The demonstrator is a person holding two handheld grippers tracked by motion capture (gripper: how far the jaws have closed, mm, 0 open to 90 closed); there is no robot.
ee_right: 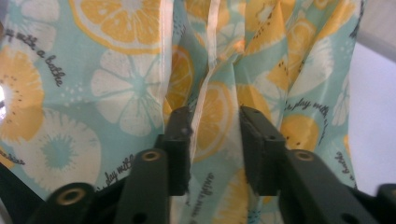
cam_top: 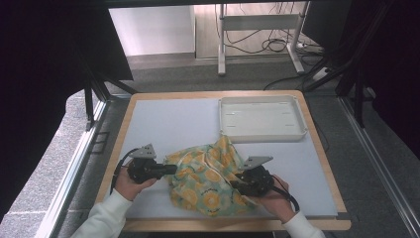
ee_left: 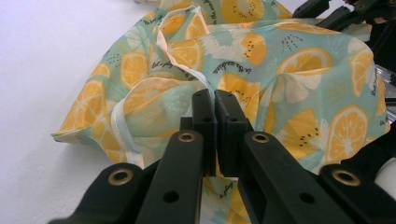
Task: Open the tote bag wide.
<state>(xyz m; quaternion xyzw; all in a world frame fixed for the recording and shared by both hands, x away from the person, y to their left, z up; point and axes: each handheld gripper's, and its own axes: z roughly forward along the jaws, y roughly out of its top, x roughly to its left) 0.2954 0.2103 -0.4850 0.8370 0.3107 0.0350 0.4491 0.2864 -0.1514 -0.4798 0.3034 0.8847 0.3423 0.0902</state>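
Observation:
A crumpled mint-green cloth (cam_top: 208, 183) printed with orange slices lies bunched near the table's front edge. My left gripper (cam_top: 173, 169) lies level at the cloth's left edge; in the left gripper view its jaws (ee_left: 215, 95) stand pressed together on a hemmed fold of the cloth (ee_left: 299, 70). My right gripper (cam_top: 235, 183) is at the cloth's right side, held low. In the right gripper view its jaws (ee_right: 215, 116) stand apart with a raised fold of the cloth (ee_right: 93, 93) between them, and a gap shows on each side of the fold.
A shallow white tray (cam_top: 260, 135) sits at the back right of the pale mat (cam_top: 168, 124), close behind the cloth. The wooden table edge (cam_top: 233, 225) runs just in front of the hands. A metal stand and cables are on the floor beyond.

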